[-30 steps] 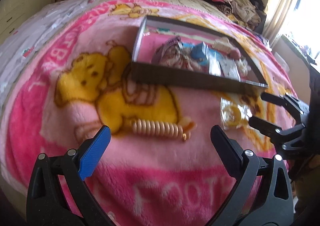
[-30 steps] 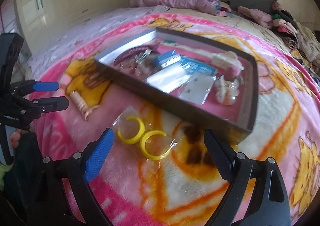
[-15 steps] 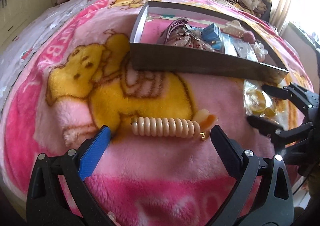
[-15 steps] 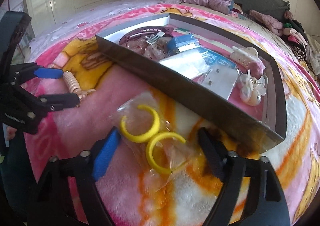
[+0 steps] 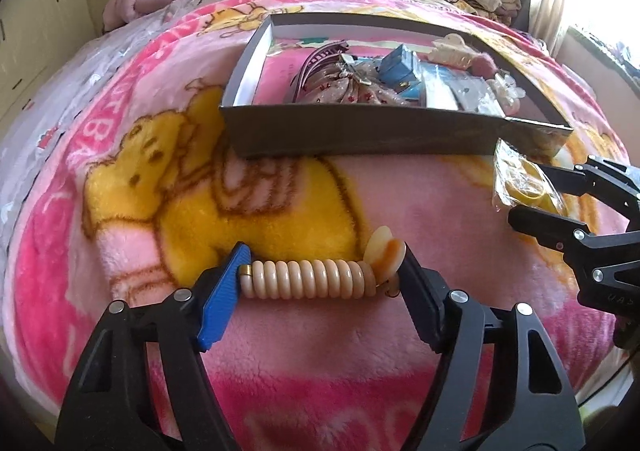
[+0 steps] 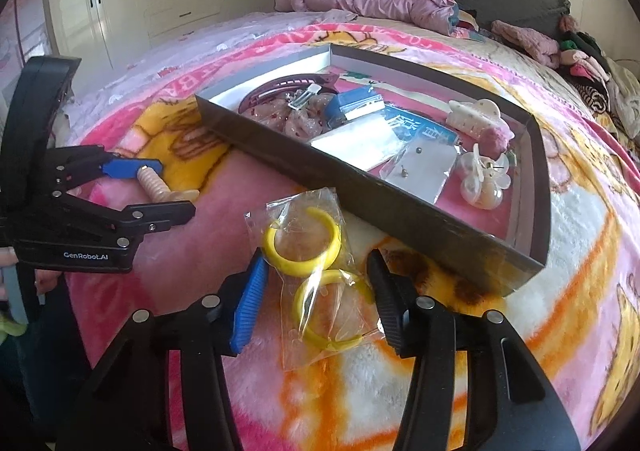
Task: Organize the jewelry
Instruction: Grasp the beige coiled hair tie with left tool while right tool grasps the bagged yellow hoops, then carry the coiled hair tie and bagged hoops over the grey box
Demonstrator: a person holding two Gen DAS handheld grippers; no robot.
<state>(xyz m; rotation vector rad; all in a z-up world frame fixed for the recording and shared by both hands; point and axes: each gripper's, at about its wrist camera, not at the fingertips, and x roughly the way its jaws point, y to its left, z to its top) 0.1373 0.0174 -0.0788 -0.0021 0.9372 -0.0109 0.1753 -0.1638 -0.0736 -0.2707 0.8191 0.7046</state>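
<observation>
Pickup is the step in hand: your left gripper point(image 5: 320, 271) is closing endwise on the bracelet point(image 5: 310, 278), pads touching, and your right gripper point(image 6: 316, 291) on the bagged hoops point(image 6: 316, 267) (both on the blanket point(image 5: 440, 211)), so next lift each into the box point(image 6: 384, 203).

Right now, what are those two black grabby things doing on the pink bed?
A person is tidying jewelry into the shallow dark cardboard box on the pink cartoon blanket. The left tool is closing around a cream beaded bracelet, its pads at both ends. The right tool is closing on a clear plastic bag holding two yellow hoops. Both pieces still lie on the blanket, outside the box.
</observation>
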